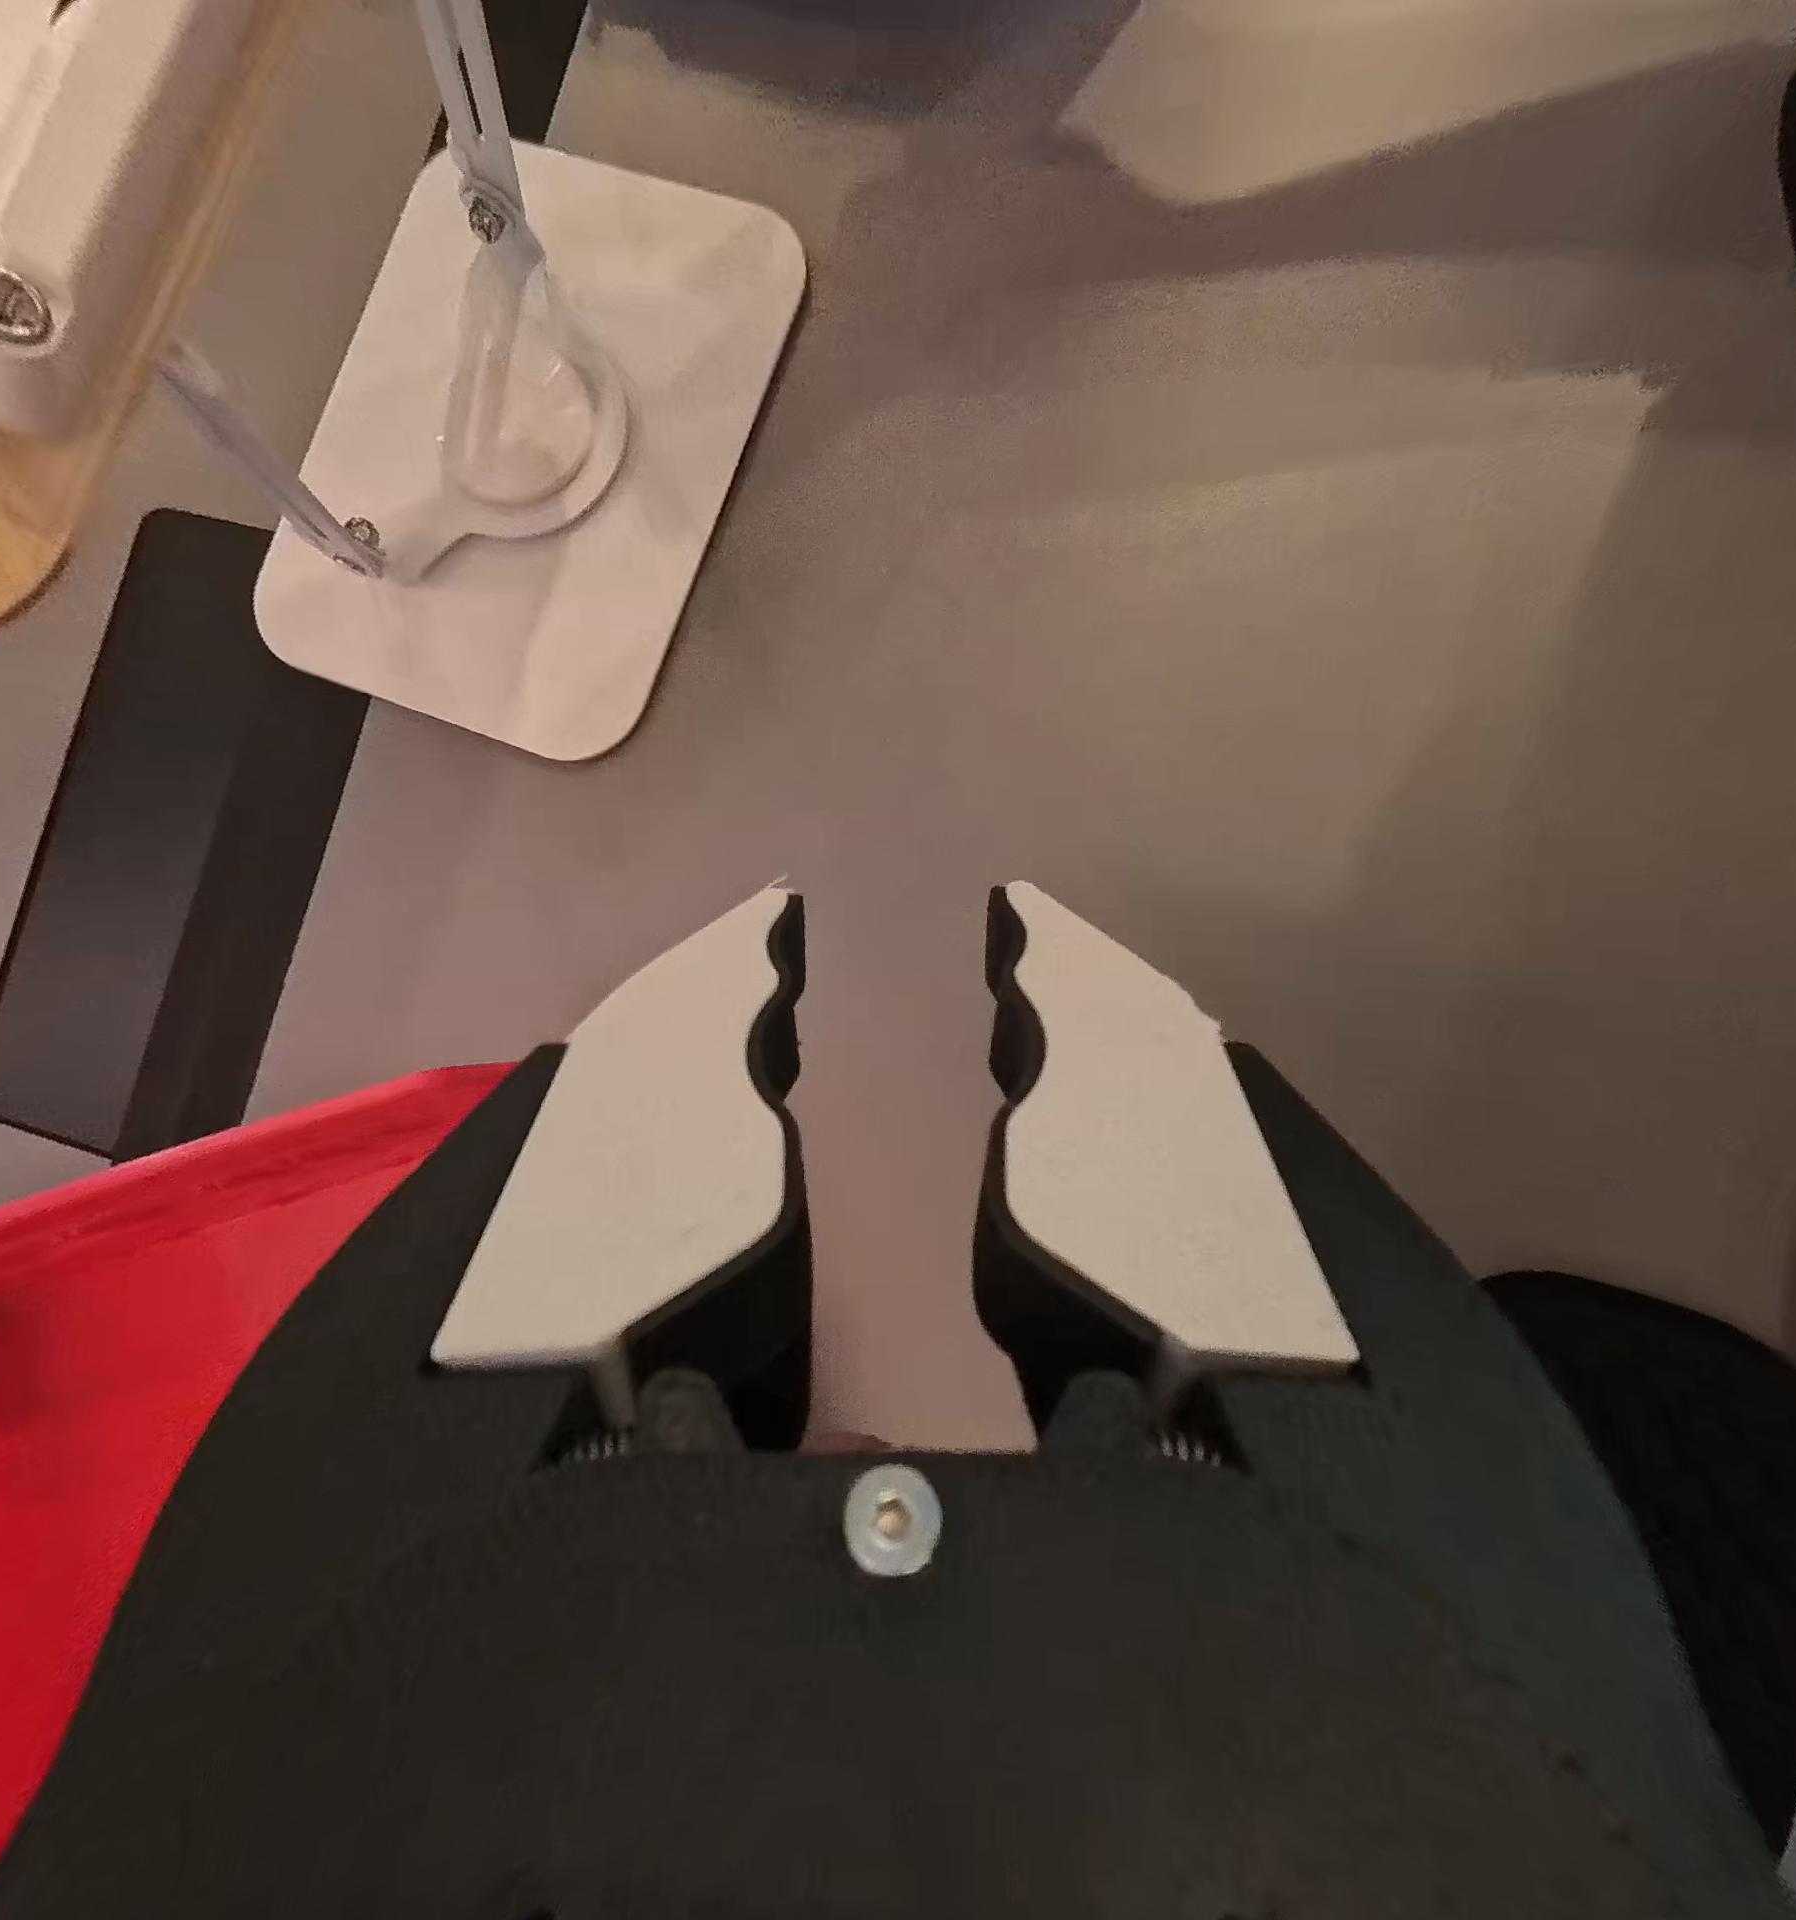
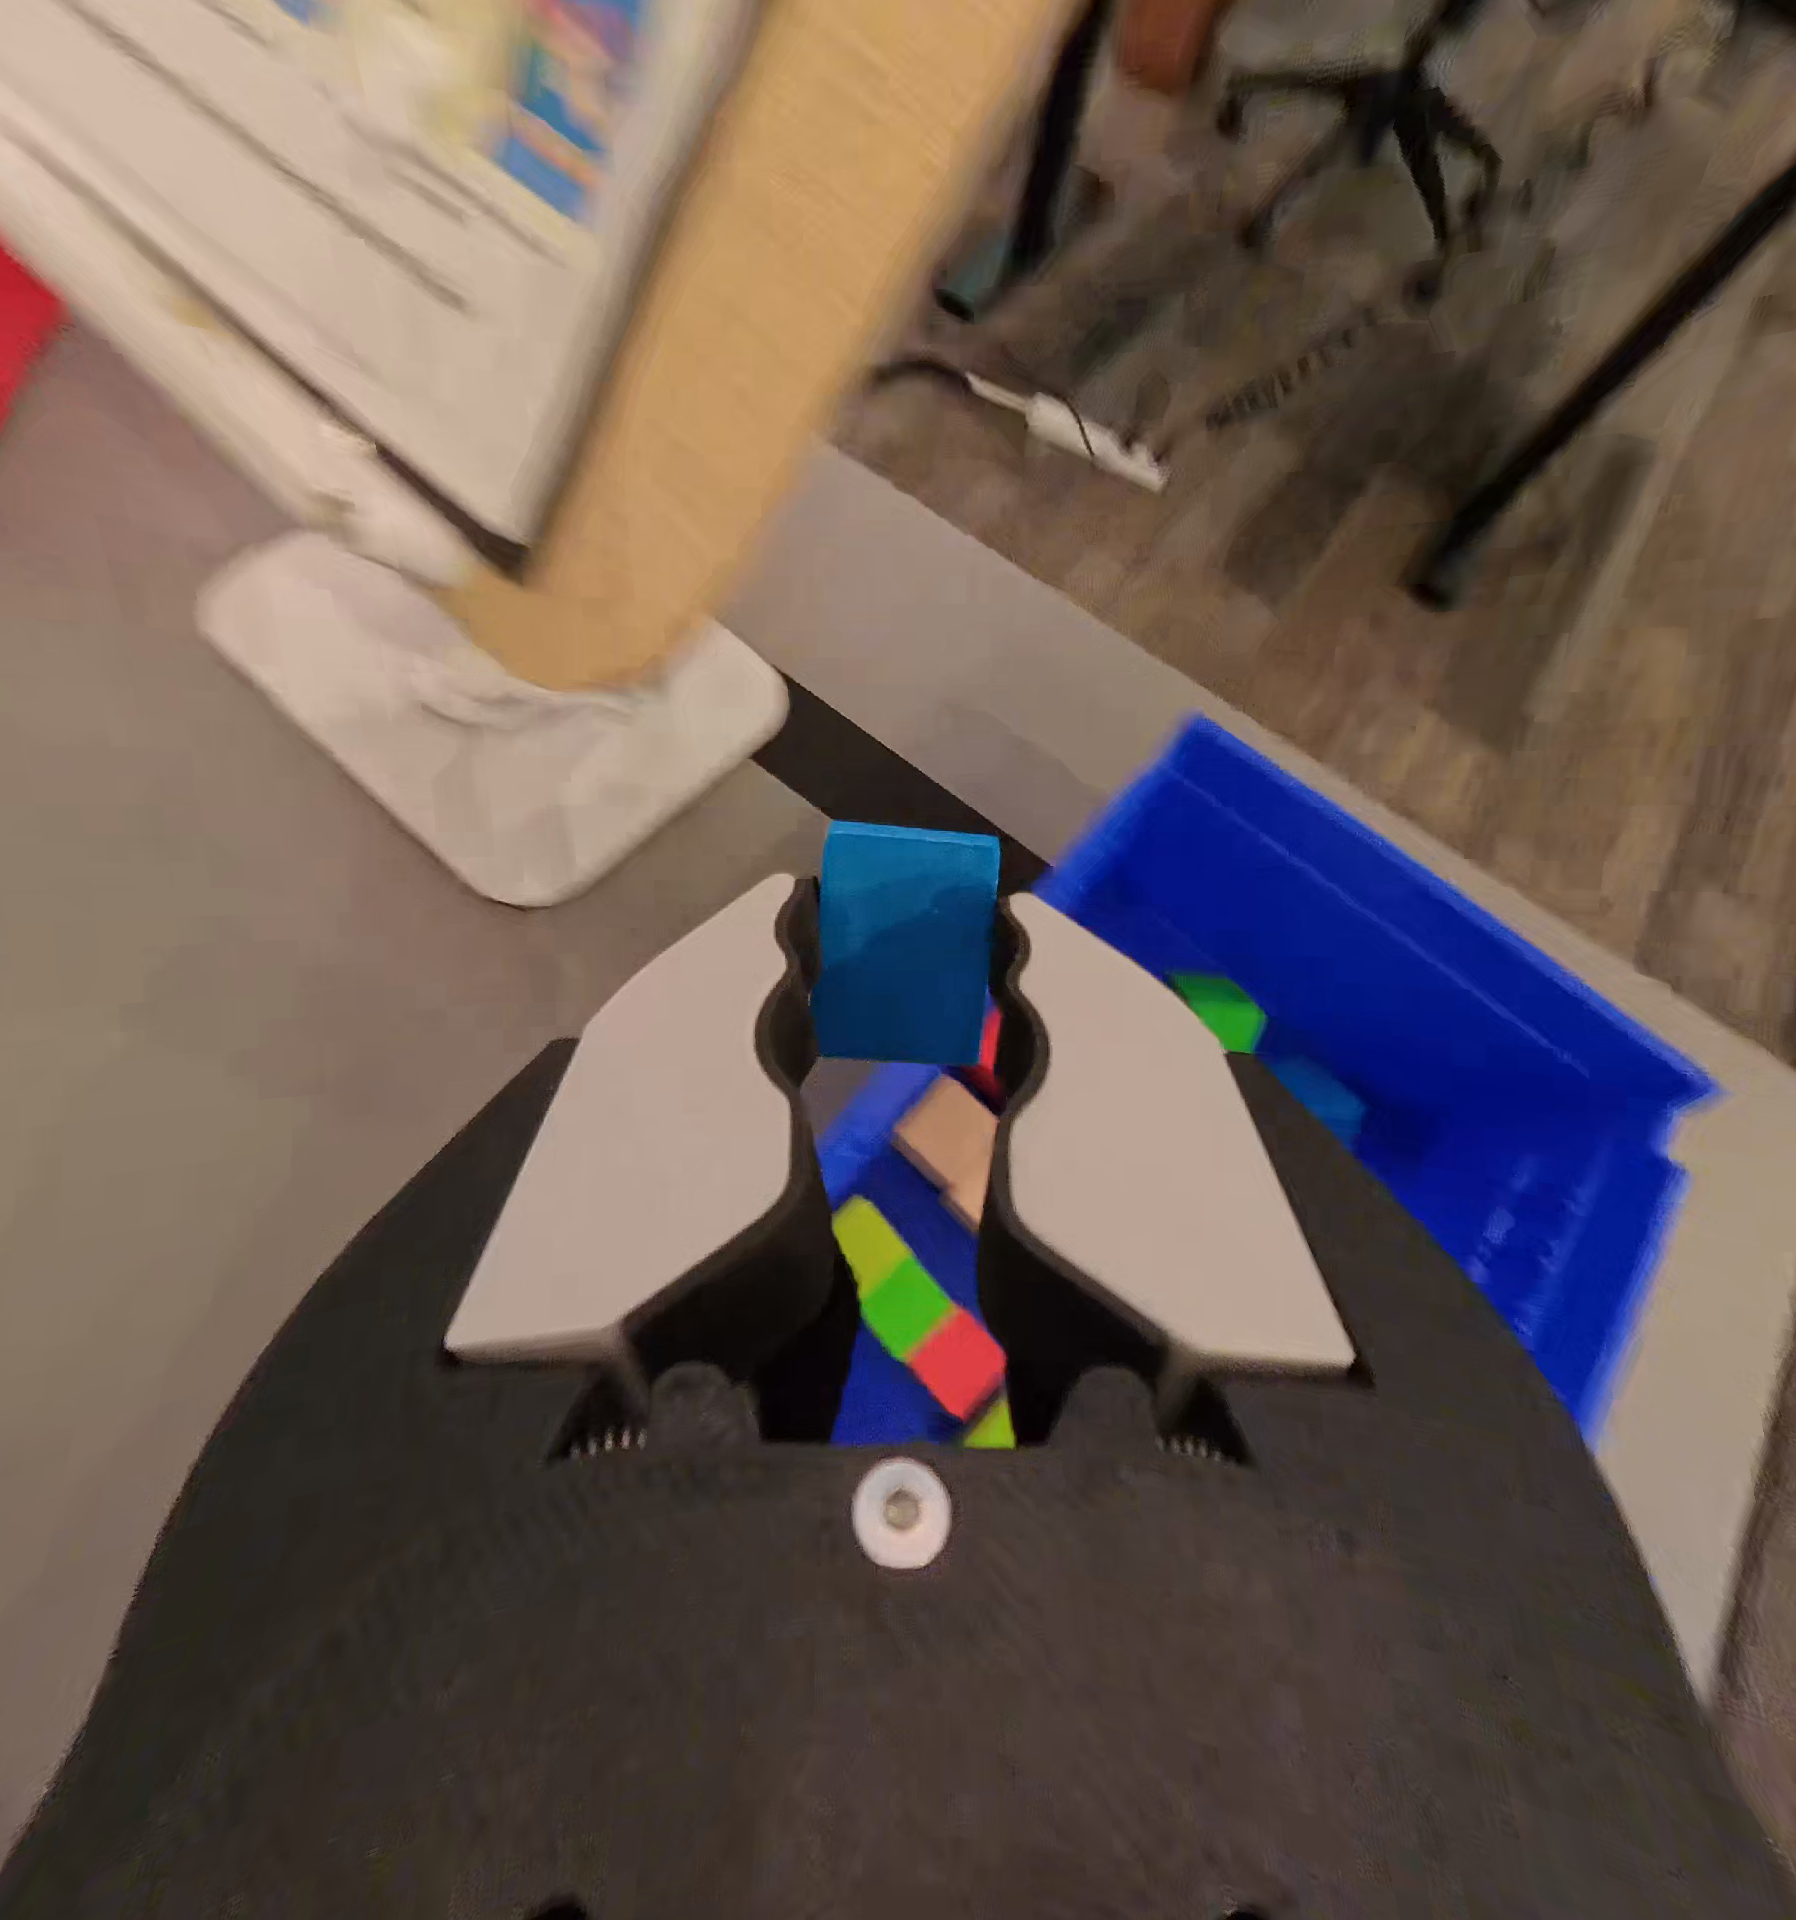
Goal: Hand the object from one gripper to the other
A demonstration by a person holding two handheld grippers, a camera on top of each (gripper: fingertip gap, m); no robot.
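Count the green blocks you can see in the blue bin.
2: one green block by the right gripper's finger; another green block seen between its fingers. More may be hidden behind the gripper.

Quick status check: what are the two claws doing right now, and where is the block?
Right gripper jaws clamped on blue block, above blue bin. Left gripper jaws open, nothing between them, over bare grey table. Handover not begun; nothing in the way.

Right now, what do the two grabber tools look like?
Both look alike. The left tool and right tool each have a black, rough plastic body, two pale grey pointed fingers with wavy black inner pads, small springs and one silver screw.
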